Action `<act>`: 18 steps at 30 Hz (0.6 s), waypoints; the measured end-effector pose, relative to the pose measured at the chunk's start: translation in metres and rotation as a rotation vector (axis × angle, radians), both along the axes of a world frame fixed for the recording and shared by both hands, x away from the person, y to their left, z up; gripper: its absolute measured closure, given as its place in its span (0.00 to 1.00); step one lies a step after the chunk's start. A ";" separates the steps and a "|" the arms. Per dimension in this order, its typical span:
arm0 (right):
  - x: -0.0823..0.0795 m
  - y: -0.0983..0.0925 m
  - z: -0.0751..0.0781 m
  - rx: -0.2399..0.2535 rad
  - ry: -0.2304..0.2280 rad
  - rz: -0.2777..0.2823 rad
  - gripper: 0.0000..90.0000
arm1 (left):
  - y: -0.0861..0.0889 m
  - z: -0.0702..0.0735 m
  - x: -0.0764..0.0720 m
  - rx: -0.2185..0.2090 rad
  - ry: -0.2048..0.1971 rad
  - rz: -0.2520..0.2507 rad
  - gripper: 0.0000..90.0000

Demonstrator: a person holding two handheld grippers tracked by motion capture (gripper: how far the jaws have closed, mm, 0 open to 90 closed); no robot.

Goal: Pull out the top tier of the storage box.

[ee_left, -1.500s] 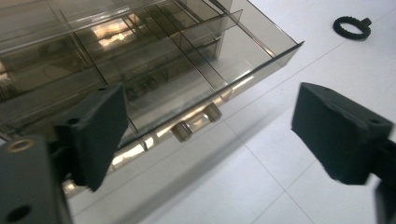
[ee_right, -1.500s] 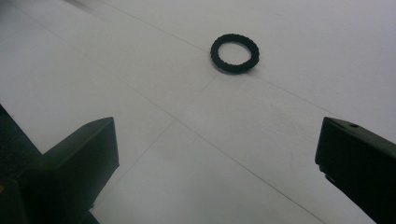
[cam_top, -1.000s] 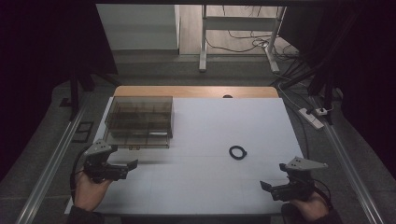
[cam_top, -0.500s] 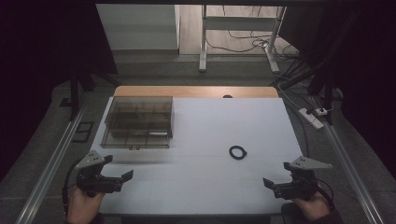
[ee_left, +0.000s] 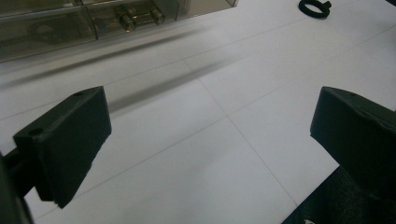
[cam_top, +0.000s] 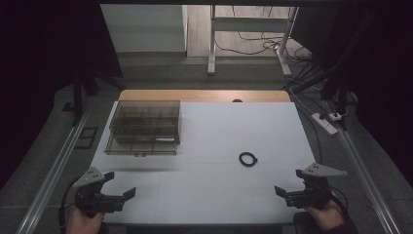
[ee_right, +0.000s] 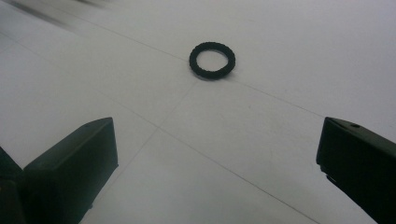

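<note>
Since one second ago the left gripper [cam_top: 120,192] has dropped from mid-left of the high view down to the lower left corner, near the front edge of the white table surface [cam_top: 209,190]; the right gripper [cam_top: 282,192] has shifted only slightly lower at the lower right. Small black ribbed ring [cam_top: 248,159] unchanged, lying flat on the white surface right of centre in the high view, up and left of the right gripper and well apart from it. Right gripper view: the ring [ee_right: 212,60] sits in the upper middle of the frame, ahead of the jaws and between their lines, not touching either; jaws spread wide, nothing between them but bare tabletop. Left gripper view: jaws likewise spread wide and holding nothing; the ring [ee_left: 314,6] shows at the top right edge, far off. Smoky translucent plastic organiser box [cam_top: 144,126] with inner compartments stands in the left centre of the high view, lid appearing closed, well apart from both grippers; in the left gripper view its front wall [ee_left: 46,28] runs along the upper left, with a brass-coloured latch [ee_left: 140,17] visible on it. Contents of the compartments cannot be made out. A hand [cam_top: 84,223] grips the left tool at the bottom edge; another hand [cam_top: 325,216] grips the right tool.
</note>
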State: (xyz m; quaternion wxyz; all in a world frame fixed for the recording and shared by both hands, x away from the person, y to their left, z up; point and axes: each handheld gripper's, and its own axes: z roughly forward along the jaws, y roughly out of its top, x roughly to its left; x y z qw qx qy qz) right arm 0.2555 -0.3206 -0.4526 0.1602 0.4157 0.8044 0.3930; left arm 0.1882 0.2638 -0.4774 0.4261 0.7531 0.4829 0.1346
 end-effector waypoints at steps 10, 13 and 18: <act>0.000 0.000 0.000 0.006 0.004 -0.001 0.00 | 0.002 -0.001 -0.008 0.010 -0.003 0.001 0.00; 0.000 0.000 0.000 0.003 0.005 0.002 0.00 | 0.002 -0.001 -0.008 0.006 0.006 0.005 0.00; 0.000 -0.001 0.000 0.007 0.005 0.008 0.00 | 0.001 -0.001 -0.007 0.016 0.016 -0.005 0.00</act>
